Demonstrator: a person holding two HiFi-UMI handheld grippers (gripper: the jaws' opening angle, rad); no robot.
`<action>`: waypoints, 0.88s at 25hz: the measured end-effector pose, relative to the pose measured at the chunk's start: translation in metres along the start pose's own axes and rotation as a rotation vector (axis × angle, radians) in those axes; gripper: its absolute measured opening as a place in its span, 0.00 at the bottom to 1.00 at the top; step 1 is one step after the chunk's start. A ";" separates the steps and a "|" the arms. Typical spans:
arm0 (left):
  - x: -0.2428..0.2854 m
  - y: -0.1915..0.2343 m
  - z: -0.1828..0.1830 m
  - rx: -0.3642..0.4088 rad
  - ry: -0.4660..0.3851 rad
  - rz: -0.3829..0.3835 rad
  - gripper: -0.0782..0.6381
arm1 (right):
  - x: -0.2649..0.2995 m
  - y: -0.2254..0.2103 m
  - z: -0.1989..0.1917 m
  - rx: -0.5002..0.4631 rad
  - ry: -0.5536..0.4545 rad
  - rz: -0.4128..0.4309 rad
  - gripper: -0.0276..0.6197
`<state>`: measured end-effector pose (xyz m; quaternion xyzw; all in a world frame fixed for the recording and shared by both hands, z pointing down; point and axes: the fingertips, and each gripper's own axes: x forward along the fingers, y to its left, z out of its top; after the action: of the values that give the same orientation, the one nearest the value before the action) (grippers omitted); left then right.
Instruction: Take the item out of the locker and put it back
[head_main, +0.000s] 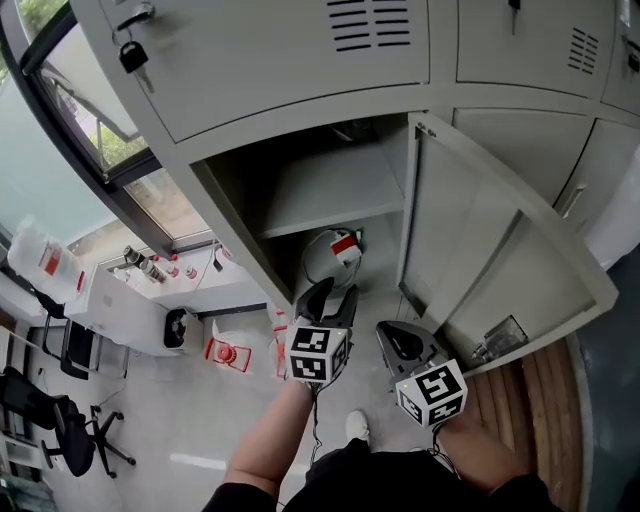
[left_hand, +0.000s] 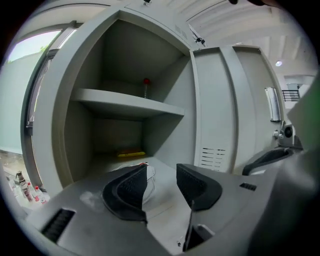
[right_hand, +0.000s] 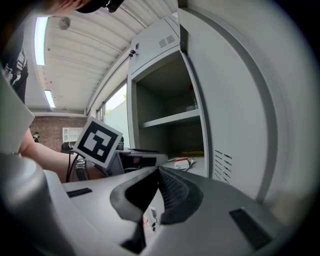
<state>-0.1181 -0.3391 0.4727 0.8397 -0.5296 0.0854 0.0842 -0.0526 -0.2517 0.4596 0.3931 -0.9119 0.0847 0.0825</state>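
the item, a white pouch with a red label, lies on the lower floor of the locker, under the shelf. the left gripper hangs just in front of it, fingers spread, pinching nothing. the right gripper sits by the open door, fingers pressed together. this looks like a reach: go in low, straddle the pouch's near edge, then close.

Left of the left gripper's fingers, a dark-framed window runs behind a white counter and a black office chair on pale grey floor. Right of the right gripper's fingers lie wooden boards; strip lights glow overhead.
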 end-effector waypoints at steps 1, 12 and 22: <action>0.006 0.003 0.000 -0.001 0.003 0.003 0.36 | 0.001 -0.001 -0.001 0.001 0.004 -0.005 0.12; 0.067 0.033 0.004 -0.027 0.031 0.100 0.48 | 0.008 -0.013 -0.008 0.007 0.034 -0.053 0.12; 0.100 0.048 -0.008 -0.027 0.124 0.176 0.51 | 0.021 -0.021 -0.010 0.014 0.052 -0.075 0.12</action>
<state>-0.1193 -0.4447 0.5058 0.7817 -0.5963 0.1371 0.1204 -0.0506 -0.2783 0.4758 0.4250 -0.8935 0.0981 0.1065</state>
